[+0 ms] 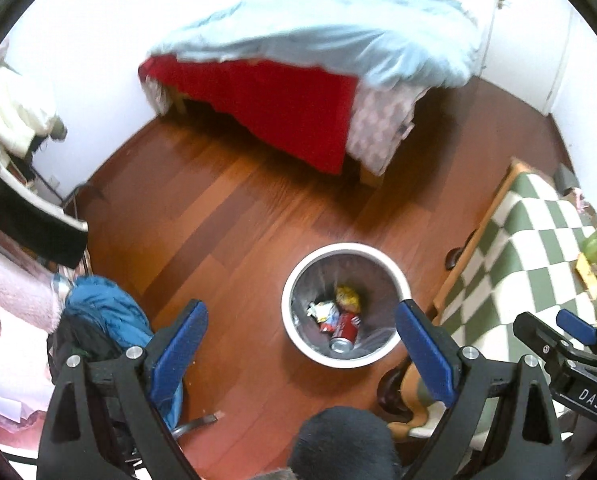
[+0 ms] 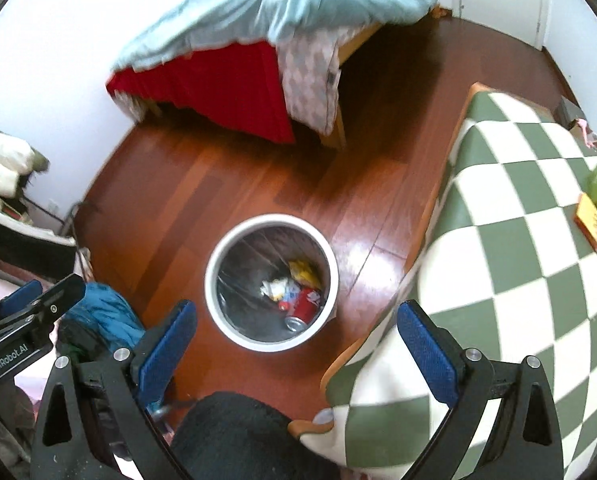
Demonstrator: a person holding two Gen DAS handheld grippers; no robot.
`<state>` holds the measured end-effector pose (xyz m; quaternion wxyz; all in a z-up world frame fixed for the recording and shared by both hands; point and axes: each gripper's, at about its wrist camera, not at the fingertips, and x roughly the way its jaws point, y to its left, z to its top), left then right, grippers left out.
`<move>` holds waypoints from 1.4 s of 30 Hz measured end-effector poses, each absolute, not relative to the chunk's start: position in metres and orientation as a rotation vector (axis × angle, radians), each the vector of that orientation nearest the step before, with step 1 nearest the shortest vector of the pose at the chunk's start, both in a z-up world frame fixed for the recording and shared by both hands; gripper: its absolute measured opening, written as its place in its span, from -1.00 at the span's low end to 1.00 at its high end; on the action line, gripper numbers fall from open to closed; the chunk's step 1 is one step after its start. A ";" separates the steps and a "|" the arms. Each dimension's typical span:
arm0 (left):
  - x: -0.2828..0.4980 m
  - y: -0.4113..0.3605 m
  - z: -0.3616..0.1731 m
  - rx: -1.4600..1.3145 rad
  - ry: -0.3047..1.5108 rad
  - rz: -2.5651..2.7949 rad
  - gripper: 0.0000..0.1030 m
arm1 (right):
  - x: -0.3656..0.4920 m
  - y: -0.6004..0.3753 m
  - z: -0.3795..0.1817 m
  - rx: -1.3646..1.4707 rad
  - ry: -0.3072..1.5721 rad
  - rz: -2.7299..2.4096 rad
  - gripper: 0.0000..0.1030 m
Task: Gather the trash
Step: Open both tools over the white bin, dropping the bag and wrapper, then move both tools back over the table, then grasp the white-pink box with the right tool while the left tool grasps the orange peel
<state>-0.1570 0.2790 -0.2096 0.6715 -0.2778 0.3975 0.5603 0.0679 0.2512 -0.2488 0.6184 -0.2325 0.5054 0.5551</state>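
step: between pickups, judged | left gripper (image 1: 302,340) wide, empty | right gripper (image 2: 296,340) wide, empty | bin (image 2: 234,336) at 12 o'clock holds can (image 2: 304,308), wrappers (image 2: 274,289) | next: seek trash on checked table (image 2: 518,280), 3 o'clock

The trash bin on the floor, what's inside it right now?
Inside the bin: a red soda can on its side, a crumpled white wrapper and a yellow wrapper. Anything beneath them is hidden.

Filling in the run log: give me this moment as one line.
left gripper: open, empty | right gripper: open, empty | bin: on floor, holds can, wrappers | table: items remain
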 end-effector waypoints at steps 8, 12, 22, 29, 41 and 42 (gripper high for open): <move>-0.097 0.236 -0.180 -0.527 0.849 1.184 0.86 | 0.124 0.165 -0.194 -0.279 1.161 1.252 0.96; -0.040 0.224 -0.199 -0.509 0.888 1.108 0.86 | 0.166 0.124 -0.190 -0.211 1.187 1.172 0.96; 0.139 0.193 -0.298 -0.496 1.083 0.890 0.92 | 0.356 0.015 -0.240 -0.155 1.290 0.737 0.96; 0.241 0.179 -0.342 -0.497 1.197 0.815 0.95 | 0.476 0.015 -0.283 -0.573 1.296 0.615 0.96; 0.293 0.162 -0.371 -0.387 1.272 0.797 0.99 | 0.538 0.074 -0.345 -1.040 1.212 0.750 0.95; 0.293 0.162 -0.371 -0.390 1.273 0.794 0.99 | 0.539 0.077 -0.347 -1.041 1.223 0.765 0.95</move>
